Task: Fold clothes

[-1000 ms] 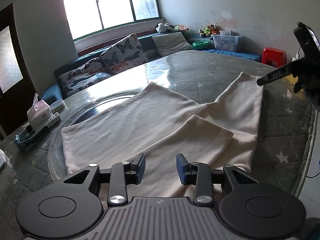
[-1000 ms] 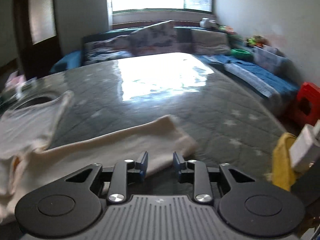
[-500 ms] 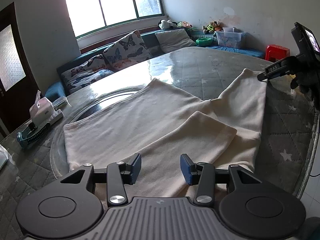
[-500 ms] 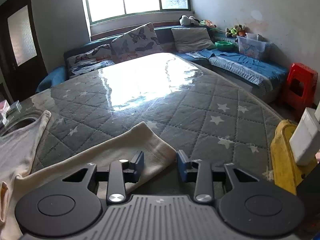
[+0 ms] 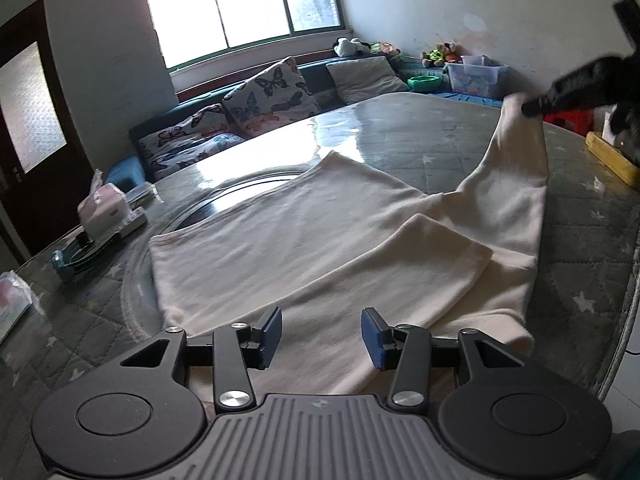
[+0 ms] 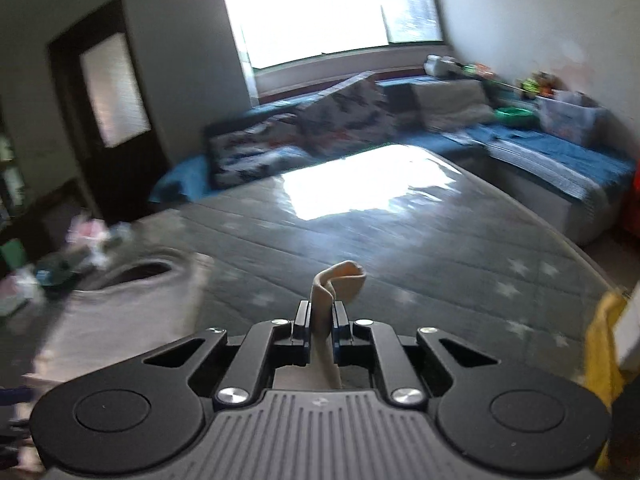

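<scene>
One cream garment (image 5: 320,236) drapes a quilted star-patterned table (image 5: 420,140) — cushioned bench (image 5: 256,108) behind.

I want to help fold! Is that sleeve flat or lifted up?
Lifted. The right gripper is shut on the sleeve, pulling its end off the table.

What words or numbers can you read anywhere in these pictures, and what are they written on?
No words or numbers can be read.
White tissue pack at the table's left edge: any print is too small to tell.
Clear plastic storage box by the far wall: coloured pattern, no letters legible.
Small mark on the left tool body: a logo, not text.
Right wrist view: too blurred to read anything.
</scene>
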Motion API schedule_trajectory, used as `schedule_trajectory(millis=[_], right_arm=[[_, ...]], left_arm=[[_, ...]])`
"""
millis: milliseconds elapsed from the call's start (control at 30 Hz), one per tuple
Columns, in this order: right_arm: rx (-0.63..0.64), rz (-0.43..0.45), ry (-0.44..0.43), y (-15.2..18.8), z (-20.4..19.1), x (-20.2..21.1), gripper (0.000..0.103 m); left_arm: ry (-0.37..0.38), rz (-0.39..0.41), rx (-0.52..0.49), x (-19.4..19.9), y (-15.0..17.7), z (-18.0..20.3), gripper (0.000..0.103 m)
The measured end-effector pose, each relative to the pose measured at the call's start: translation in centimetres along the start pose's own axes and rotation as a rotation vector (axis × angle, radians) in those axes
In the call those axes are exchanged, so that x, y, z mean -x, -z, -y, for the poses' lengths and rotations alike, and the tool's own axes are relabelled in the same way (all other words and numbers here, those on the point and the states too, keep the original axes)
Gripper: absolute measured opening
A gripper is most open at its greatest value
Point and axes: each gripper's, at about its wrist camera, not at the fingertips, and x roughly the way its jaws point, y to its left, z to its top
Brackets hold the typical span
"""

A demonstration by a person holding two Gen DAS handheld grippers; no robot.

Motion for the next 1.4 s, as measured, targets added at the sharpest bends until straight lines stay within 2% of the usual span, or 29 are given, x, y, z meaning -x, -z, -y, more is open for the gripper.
schedule_trajectory(millis=[233,433,667,767,967,1033,1233,1400], right_arm=[[0.088,0.027,-0.210,-2.7,-6.1,2.5,0.008],[0.202,0.028,-0.350,-3.8,-12.5,2.9,0.008],[0.318,-0.036,-0.470,-2.0,-19.7,1.3,0.008],[0.374,-0.092,-0.508,0.2,-22.7,0.1,0.008],[0.427,-0.158,-0.536,2.6,-23.6,0.1,0.009],[0.444,-0.180,-0.545,3.4,-23.9,0.1,0.014],[0.497,-0.245,-0.570,5.6,-24.8,0.0,0.015],[0.504,-0.246,-0.431,4.5,-20.0,0.4,0.015]], left_arm=[[-0.047,0.003,0.043,1.3,1.0,-1.9,0.048],[-0.085,0.003,0.097,2.6,2.6,-3.8,0.049],[-0.121,-0.004,0.159,4.0,4.5,-5.7,0.049],[-0.131,-0.012,0.176,4.4,5.2,-6.1,0.049],[-0.138,-0.022,0.198,4.4,5.8,-6.5,0.049],[-0.131,-0.018,0.199,4.3,5.6,-6.5,0.049],[-0.097,0.010,0.189,4.1,4.5,-5.9,0.049],[-0.041,0.016,0.160,3.1,3.6,-4.5,0.047]])
